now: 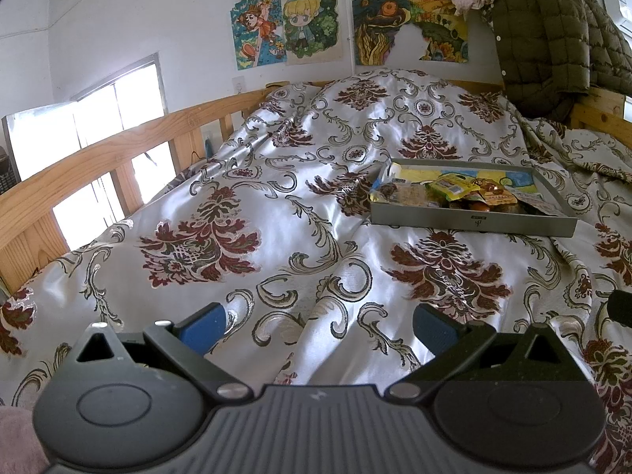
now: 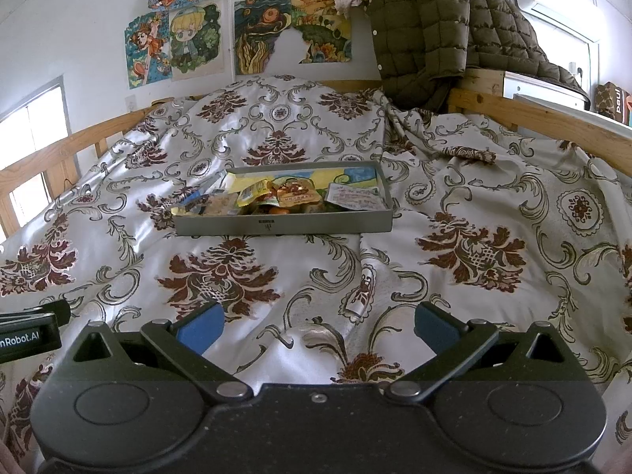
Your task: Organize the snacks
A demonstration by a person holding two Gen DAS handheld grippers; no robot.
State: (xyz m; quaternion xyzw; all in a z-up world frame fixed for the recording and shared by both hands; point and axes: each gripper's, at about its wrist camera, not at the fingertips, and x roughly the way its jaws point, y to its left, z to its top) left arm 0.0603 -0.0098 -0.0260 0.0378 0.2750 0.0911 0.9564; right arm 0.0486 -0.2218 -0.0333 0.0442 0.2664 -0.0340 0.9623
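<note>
Both grippers, left (image 1: 320, 330) and right (image 2: 318, 326), wide open, empty; grey tray (image 2: 284, 227) heaped with colourful snack packets (image 2: 292, 195).

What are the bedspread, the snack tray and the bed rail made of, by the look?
Bedspread: satin-like woven fabric, glossy; bright highlights along its folds, damask pattern.
Snack tray: grey, matte, thin straight walls with sharp corners; probably rigid cardboard, possibly plastic.
Bed rail: light wood, grain and knots visible, with little gloss.
</note>
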